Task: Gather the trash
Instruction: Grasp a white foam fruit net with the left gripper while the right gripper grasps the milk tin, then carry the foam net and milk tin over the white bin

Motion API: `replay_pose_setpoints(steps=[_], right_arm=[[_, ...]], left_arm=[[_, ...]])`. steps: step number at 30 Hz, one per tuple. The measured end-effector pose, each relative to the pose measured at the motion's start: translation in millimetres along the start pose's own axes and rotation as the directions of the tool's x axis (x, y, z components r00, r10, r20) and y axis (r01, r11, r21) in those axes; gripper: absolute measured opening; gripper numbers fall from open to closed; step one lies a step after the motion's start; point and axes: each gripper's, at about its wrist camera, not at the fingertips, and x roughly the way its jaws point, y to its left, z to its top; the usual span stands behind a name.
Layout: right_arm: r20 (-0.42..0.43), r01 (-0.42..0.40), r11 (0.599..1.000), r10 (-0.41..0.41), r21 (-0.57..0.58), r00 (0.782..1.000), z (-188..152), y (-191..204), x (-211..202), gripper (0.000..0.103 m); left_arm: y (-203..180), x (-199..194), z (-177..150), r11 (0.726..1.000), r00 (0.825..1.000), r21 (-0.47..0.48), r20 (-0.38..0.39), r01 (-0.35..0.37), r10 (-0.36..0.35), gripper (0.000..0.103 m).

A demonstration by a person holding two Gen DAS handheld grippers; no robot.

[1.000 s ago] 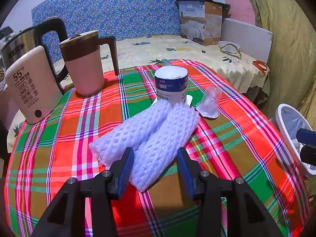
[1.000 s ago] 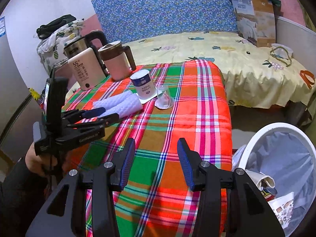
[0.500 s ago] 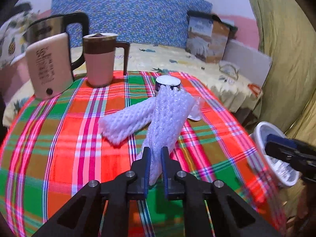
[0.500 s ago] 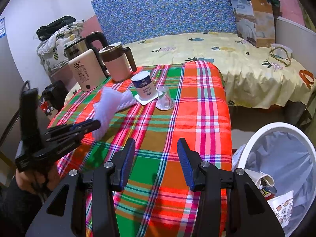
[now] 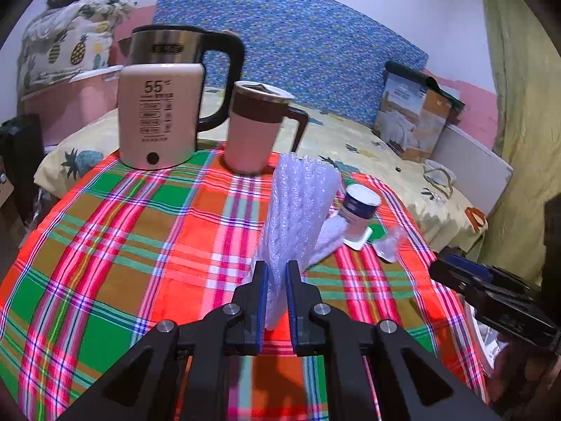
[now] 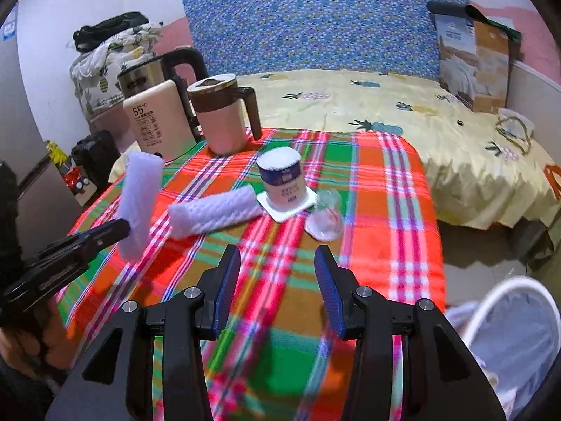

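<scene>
The plaid table carries a second foam sleeve, lying flat for later pickup. The left gripper is clamped on the lower end of the lifted foam sleeve, holding it upright, clear of the cloth for transfer to the bin. The right gripper hovers with jaws spread, empty.

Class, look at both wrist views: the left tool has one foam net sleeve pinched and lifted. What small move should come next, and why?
Probably carry it rightward toward the white bin. The left tool is shut on the foam sleeve, which is clear of the plaid cloth. The bin sits beyond the table's right edge. The right tool is open and empty.
</scene>
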Motion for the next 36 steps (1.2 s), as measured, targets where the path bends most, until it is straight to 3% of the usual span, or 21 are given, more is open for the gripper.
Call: replay_pose_setpoints(steps=[5,9,21,27,36], right_arm=[[0.002,0.009,0.999,-0.009,-0.035,1.000,19.6,4.3,26.7,0.047],[-0.003,0.024,0.999,-0.024,-0.041,1.000,32.0,2.0,44.8,0.058],[-0.073,0.059,0.996,-0.064,-0.061,0.995,47.3,-1.2,77.2,0.058],[-0.053,0.024,1.000,-0.025,-0.021,0.998,46.9,-4.1,66.0,0.054],[0.060,-0.009,1.000,0.009,-0.002,0.998,59.2,-1.3,13.5,0.054]], left_arm=[[16.5,1.2,3.5,0.999,1.000,-0.032,0.002,-0.014,0.014,0.010],[26.8,-2.1,4.2,0.999,1.000,-0.050,0.007,-0.020,0.020,0.010],[26.4,7.4,-2.2,0.999,1.000,-0.051,-0.022,-0.004,0.003,0.011],[24.0,12.0,-5.4,0.999,0.999,-0.042,-0.032,-0.011,0.009,0.011],[15.6,7.2,-7.2,1.000,1.000,-0.020,-0.026,-0.013,0.013,0.011]])
